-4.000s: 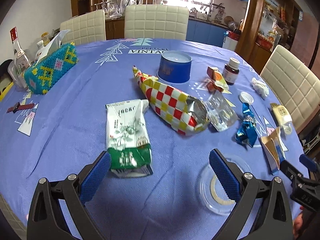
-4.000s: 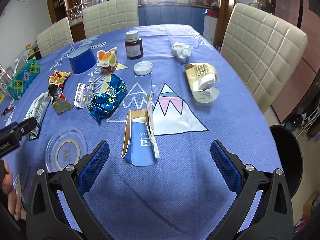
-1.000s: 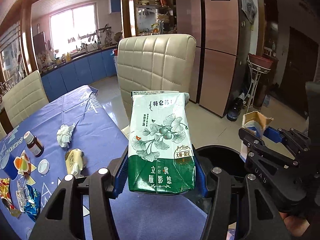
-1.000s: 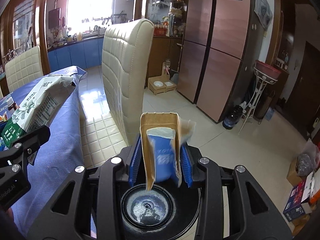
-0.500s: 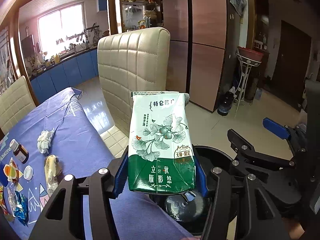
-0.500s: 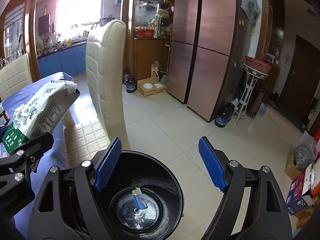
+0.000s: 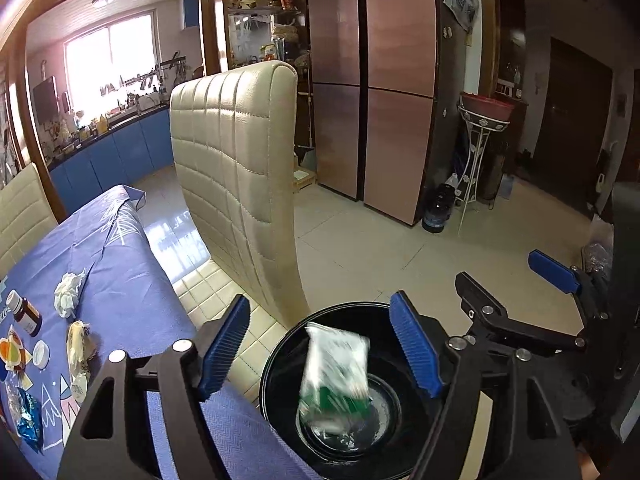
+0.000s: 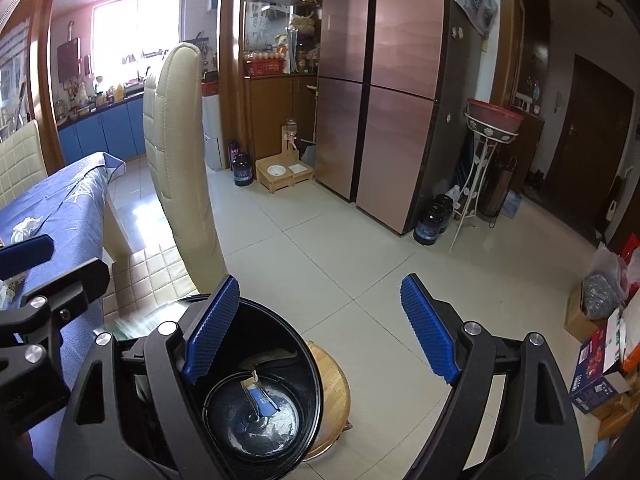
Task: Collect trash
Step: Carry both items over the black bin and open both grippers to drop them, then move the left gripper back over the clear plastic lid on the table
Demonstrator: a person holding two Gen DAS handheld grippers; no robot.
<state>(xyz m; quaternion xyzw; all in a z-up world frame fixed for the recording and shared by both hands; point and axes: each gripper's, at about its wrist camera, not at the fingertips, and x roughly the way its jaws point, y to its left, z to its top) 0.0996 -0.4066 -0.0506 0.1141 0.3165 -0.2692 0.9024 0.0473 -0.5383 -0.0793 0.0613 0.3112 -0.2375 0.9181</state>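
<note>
Green-and-white carton (image 7: 334, 368): blurred, inside the mouth of the black bin (image 7: 280, 364), tilted, apparently mid-fall, clear of both pads. White upper part with print, green band at its lower end; the blur hides finer detail. A torn blue-and-tan carton piece (image 8: 260, 394) lies on the bin floor.

Left gripper (image 7: 320, 344): above the bin mouth, jaws just opened wide, nothing pressed between them. Right gripper (image 8: 320, 328): over the bin's far rim, jaws wide, empty.

Step in hand, as judged: release into the bin. To do it well, hold both grippers over the opening until the carton settles, then lift clear of the rim before swinging away.

Outward from the bin: cream chair (image 7: 240, 184) just behind it; blue-clothed table (image 7: 120, 280) beside it with more trash, a crumpled tissue (image 7: 68, 288) and a brown bottle (image 7: 24, 312).
</note>
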